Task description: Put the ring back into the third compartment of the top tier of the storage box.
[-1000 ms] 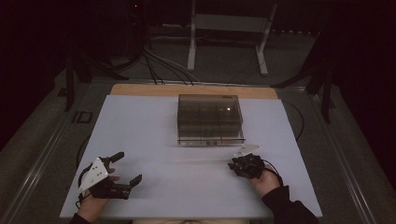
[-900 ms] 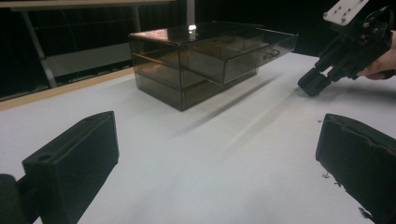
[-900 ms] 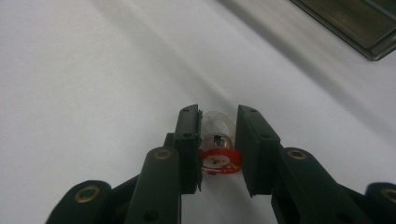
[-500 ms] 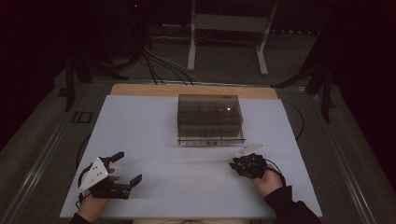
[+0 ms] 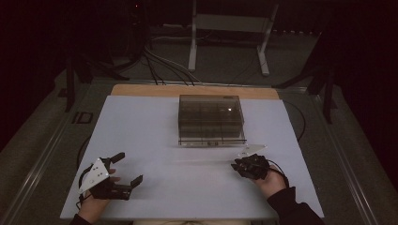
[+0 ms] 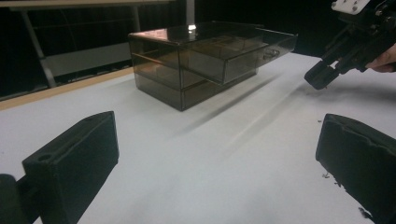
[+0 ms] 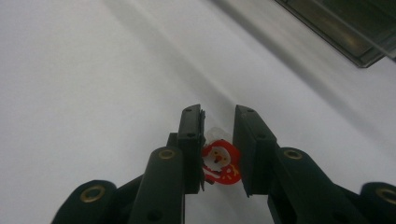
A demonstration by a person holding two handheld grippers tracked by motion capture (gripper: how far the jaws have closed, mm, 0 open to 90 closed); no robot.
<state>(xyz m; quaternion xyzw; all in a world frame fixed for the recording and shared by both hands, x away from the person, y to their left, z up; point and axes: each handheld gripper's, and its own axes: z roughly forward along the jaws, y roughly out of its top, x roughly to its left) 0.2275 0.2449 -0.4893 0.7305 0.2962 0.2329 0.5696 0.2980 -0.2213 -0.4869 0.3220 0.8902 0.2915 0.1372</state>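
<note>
A smoky clear drawer box stands at the middle of the white table, and the left gripper view shows one drawer pulled partway out. My right gripper lies low over the table in front of the box's right corner, shut on a small red and white Santa figure that sits between its pads. The same gripper appears at the upper right of the left gripper view. My left gripper rests near the front left of the table, its jaws wide open with nothing between them.
The white table top has a wooden strip along its far edge. Cables and a metal stand lie on the dark floor behind. A corner of the box shows at the top right of the right gripper view.
</note>
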